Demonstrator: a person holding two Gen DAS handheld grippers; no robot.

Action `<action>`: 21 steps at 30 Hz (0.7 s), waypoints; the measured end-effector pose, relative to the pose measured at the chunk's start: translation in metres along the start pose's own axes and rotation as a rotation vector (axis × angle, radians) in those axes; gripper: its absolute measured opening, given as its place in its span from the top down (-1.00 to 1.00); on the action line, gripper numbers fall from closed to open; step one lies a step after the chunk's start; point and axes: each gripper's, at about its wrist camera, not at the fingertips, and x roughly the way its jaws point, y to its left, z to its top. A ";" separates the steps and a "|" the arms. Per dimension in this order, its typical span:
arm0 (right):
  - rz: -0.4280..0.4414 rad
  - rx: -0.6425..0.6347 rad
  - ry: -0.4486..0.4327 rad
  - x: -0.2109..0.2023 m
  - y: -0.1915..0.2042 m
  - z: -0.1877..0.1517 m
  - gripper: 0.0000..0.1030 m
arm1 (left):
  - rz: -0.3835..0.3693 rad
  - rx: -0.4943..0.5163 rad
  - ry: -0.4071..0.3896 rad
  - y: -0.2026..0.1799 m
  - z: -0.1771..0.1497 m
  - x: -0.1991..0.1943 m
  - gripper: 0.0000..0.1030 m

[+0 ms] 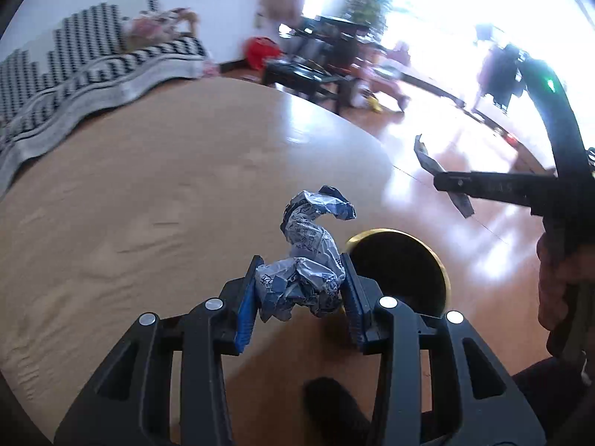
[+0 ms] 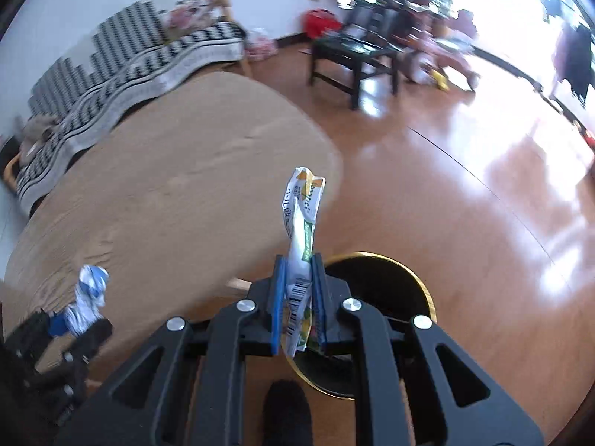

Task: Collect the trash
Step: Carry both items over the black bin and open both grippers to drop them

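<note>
Left gripper (image 1: 303, 286) clamped on foil wrapper (image 1: 308, 260), right gripper (image 2: 297, 297) pinching sachet (image 2: 303, 223), both carried over bin (image 2: 386, 293) for dropping.

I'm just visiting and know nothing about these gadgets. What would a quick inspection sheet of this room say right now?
Surface: round wooden table, bare top; glossy wooden floor beside it.
Job's things: crumpled blue-and-white wrapper; white-and-green wrapper; black bin with a gold rim standing on the floor below.
Clutter: nothing seen on the table.
Grippers: left gripper shut on the crumpled wrapper; right gripper shut on the white-and-green wrapper, above the bin.
Cables: nothing seen.
Surroundings: sofa with a black-and-white cover, dark low table, red bag, bright window glare.
</note>
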 end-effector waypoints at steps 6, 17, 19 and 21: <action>-0.052 0.090 0.089 0.013 -0.049 -0.009 0.72 | -0.094 0.074 0.048 -0.055 0.001 0.041 0.23; -0.083 0.118 0.158 0.031 -0.065 -0.010 0.72 | -0.176 0.114 0.129 -0.088 -0.001 0.086 0.22; -0.089 0.119 0.161 0.032 -0.067 -0.010 0.72 | -0.180 0.114 0.137 -0.090 -0.001 0.090 0.22; -0.093 0.124 0.160 0.033 -0.067 -0.009 0.72 | -0.182 0.121 0.141 -0.093 -0.003 0.091 0.22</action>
